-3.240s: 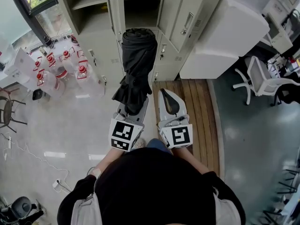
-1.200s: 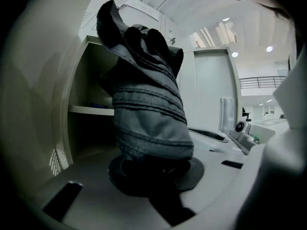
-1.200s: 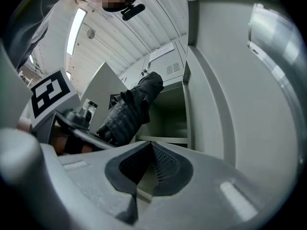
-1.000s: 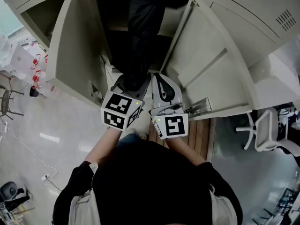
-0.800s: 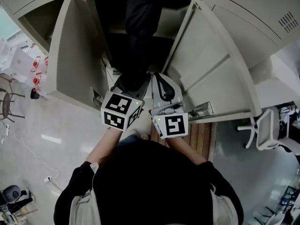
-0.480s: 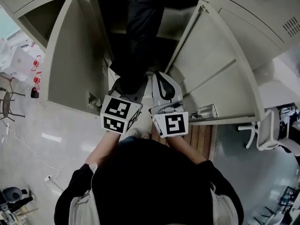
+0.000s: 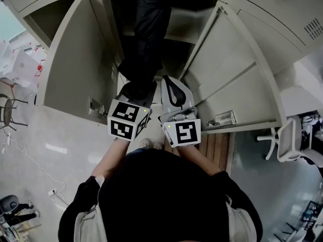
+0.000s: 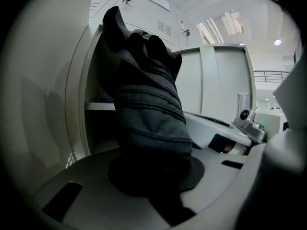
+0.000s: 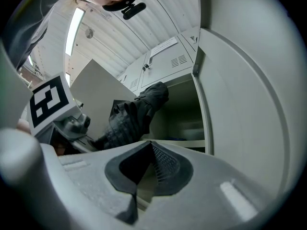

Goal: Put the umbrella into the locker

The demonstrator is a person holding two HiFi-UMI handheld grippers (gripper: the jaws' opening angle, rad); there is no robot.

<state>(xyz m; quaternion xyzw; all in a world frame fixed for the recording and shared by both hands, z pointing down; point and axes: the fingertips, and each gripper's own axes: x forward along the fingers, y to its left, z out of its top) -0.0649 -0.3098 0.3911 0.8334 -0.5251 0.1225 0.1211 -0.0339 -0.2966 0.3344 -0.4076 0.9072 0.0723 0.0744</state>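
Observation:
The folded black umbrella (image 7: 146, 39) points away from me into the open locker compartment (image 7: 189, 21). Its far end sits inside, above the inner shelf (image 7: 177, 37). My left gripper (image 7: 137, 92) is shut on the umbrella's near end. In the left gripper view the dark fabric (image 8: 144, 104) bulges out between the jaws and fills the middle. My right gripper (image 7: 171, 87) hovers just right of the umbrella, shut and holding nothing. The right gripper view shows the umbrella (image 9: 132, 116) to its left, reaching into the locker.
The compartment's door (image 7: 234, 79) swings open to the right. Another open door (image 7: 75, 64) stands at the left. A wooden platform (image 7: 217, 147) lies by my feet. A white office chair (image 7: 285, 140) stands at the right and a dark chair (image 7: 7, 112) at the far left.
I have come up close to the locker, and the umbrella's far end has gone into the open compartment. Both grippers have crept a little further toward it.

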